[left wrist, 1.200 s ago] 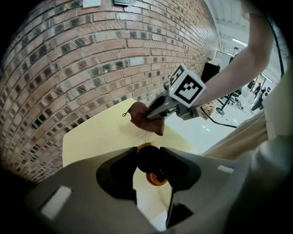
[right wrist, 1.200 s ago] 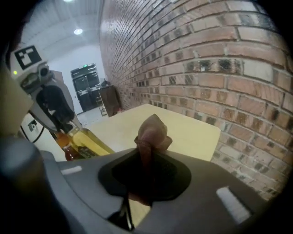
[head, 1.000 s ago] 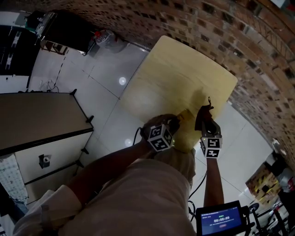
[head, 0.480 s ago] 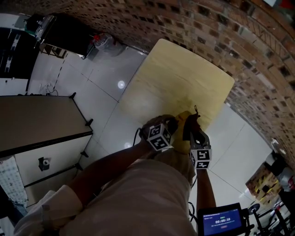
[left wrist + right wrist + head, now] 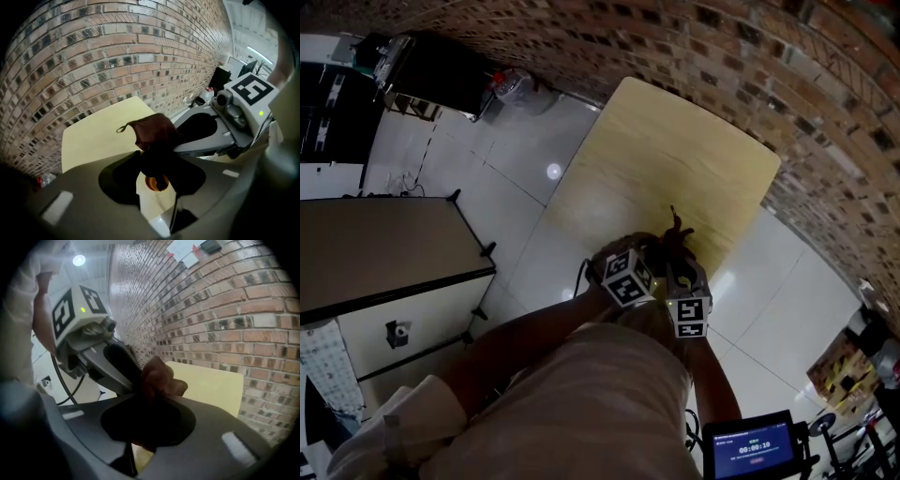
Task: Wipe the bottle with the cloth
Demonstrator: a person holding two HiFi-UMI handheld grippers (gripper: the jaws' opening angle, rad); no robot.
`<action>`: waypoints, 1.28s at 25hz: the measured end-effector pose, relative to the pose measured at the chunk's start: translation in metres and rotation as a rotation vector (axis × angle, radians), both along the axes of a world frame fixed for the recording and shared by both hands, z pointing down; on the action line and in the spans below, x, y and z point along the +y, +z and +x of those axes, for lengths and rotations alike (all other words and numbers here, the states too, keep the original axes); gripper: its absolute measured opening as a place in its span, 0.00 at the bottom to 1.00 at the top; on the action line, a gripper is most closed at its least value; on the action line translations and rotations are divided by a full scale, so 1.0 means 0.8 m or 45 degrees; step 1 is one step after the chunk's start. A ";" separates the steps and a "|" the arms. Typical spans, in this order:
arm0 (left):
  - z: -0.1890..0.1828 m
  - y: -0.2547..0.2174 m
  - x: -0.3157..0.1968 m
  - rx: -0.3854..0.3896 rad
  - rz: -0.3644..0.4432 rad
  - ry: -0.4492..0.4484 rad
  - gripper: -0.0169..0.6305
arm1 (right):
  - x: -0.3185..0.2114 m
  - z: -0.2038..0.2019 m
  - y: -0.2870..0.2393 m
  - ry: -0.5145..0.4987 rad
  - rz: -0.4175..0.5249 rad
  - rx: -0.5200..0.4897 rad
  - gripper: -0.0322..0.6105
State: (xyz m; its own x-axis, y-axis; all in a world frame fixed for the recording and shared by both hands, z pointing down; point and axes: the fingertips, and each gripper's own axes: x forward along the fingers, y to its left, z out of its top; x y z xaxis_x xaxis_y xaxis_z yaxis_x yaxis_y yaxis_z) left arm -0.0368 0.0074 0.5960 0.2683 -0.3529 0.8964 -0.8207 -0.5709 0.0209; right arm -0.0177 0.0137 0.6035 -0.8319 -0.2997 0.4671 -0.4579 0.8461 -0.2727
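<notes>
My left gripper (image 5: 157,183) is shut on a pale bottle (image 5: 154,202) with an orange cap (image 5: 151,183), held over the near edge of the yellow table (image 5: 675,150). My right gripper (image 5: 143,430) is shut on a dark red-brown cloth (image 5: 159,376). The cloth (image 5: 152,133) lies draped over the bottle's top and hides most of the cap. In the head view the two grippers' marker cubes (image 5: 626,277) sit side by side, with the cloth (image 5: 675,231) bunched just beyond them. There the bottle is hidden.
A brick wall (image 5: 750,66) runs along the table's far side. A grey cabinet (image 5: 384,244) stands at the left on the white tile floor (image 5: 516,159). A small screen (image 5: 755,448) sits at the lower right, and a cable (image 5: 63,380) hangs by the left gripper.
My right gripper has swung left with the cloth, from beside the left gripper to right against it. The cloth now covers the bottle. The left gripper has held still.
</notes>
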 end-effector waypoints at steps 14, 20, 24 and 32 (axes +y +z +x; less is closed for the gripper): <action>0.008 -0.003 -0.004 0.002 0.008 -0.013 0.29 | -0.036 0.017 0.132 0.376 -0.343 0.262 0.15; 0.009 -0.001 0.000 -0.011 0.011 0.018 0.29 | -0.042 0.019 0.172 0.278 -0.377 0.374 0.15; 0.009 0.001 0.001 0.001 0.012 0.105 0.29 | -0.073 0.043 0.154 0.253 -0.329 0.371 0.15; 0.028 0.008 0.034 -0.197 0.044 0.734 0.29 | -0.108 0.074 0.076 -0.096 -0.328 0.134 0.15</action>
